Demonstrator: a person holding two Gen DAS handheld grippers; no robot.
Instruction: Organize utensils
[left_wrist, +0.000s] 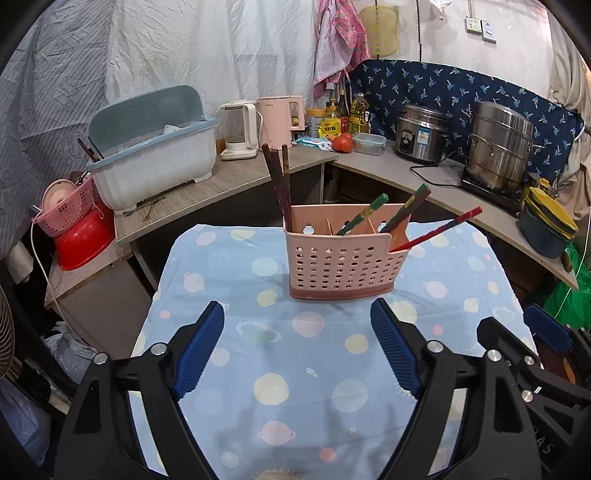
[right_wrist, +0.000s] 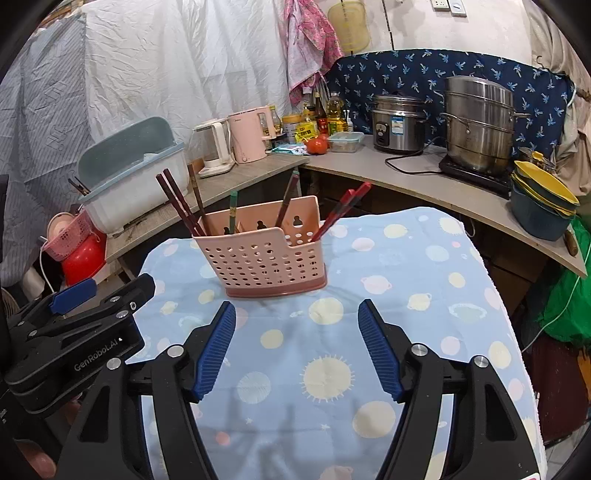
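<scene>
A pink perforated utensil holder (left_wrist: 341, 258) (right_wrist: 264, 258) stands upright on the blue planet-print cloth. Dark brown chopsticks (left_wrist: 279, 181) (right_wrist: 177, 203) lean in its left compartment, green-patterned chopsticks (left_wrist: 364, 214) (right_wrist: 232, 210) in the middle, red chopsticks (left_wrist: 439, 229) (right_wrist: 341, 208) at the right end. My left gripper (left_wrist: 297, 314) hovers open over the cloth in front of the holder, nothing between its blue pads. My right gripper (right_wrist: 297, 312) is open too, empty, just to the right of the left one (right_wrist: 74, 295).
The cloth-covered table (left_wrist: 258, 369) drops off at left and right edges. Behind runs a counter (left_wrist: 424, 173) with a dish drainer (left_wrist: 155, 147), kettles (left_wrist: 277, 118), rice cooker (left_wrist: 421, 133), steel steamer pot (left_wrist: 498, 147) and stacked bowls (left_wrist: 546, 221).
</scene>
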